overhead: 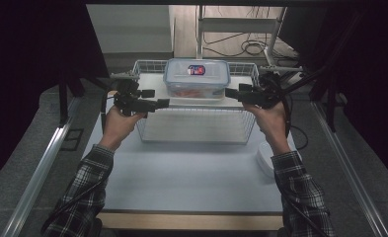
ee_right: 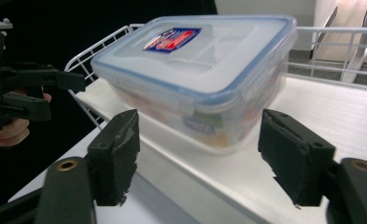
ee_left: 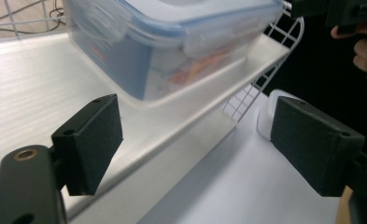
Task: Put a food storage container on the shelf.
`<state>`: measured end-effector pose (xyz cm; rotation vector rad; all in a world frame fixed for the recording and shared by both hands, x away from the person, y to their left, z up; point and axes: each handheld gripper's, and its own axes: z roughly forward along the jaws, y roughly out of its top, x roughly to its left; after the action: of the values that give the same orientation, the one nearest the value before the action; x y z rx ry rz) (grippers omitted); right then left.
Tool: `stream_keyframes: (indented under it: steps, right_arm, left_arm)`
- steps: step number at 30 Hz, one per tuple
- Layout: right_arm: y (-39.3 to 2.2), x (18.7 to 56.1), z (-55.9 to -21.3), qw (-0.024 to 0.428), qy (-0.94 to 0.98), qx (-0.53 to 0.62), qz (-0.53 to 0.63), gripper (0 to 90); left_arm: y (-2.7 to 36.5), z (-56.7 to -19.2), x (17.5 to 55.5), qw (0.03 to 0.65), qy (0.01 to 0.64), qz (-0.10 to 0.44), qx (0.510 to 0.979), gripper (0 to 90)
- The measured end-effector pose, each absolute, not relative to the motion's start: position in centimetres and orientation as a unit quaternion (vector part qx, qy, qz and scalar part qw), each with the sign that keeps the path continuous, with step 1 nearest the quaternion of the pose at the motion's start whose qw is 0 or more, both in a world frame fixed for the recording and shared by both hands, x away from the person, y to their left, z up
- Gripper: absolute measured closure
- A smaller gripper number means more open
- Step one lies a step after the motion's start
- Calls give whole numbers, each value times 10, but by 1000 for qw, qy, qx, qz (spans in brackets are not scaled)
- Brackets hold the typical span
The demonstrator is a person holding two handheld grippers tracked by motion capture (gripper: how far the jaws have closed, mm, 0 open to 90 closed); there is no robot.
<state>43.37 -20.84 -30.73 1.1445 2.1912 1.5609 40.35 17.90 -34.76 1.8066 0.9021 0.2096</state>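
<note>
A clear lunch box [overhead: 196, 78] with a blue-rimmed lid and a red and blue sticker stands on a white board [overhead: 149, 81] laid across a wire basket [overhead: 196, 126]. My left gripper [overhead: 154, 98] is at the box's left end, my right gripper [overhead: 233, 95] at its right end. Both stand open and apart from the box. In the left gripper view the pads [ee_left: 90, 144] frame the board's edge below the box [ee_left: 172, 42]. The right gripper view has the box [ee_right: 195, 70] just beyond the open jaws of the right gripper [ee_right: 204, 156], with the left gripper [ee_right: 36, 88] farther off.
A small white container [overhead: 264, 158] lies on the white table [overhead: 191, 182] at the right, near my right forearm. Metal rails run along both sides of the table. Cables and a stand are on the floor behind the basket.
</note>
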Motion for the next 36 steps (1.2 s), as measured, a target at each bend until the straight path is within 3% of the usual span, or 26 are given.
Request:
stream_keyframes:
  steps: [15,36]
  right_arm:
    - [-204,399,-331,127,772,348,516,101]
    - [-213,354,-378,144,792,319,501,7]
  left_arm:
    - [181,-376,365,516,356,105,772,44]
    - [170,-415,314,500,341,125,786,3]
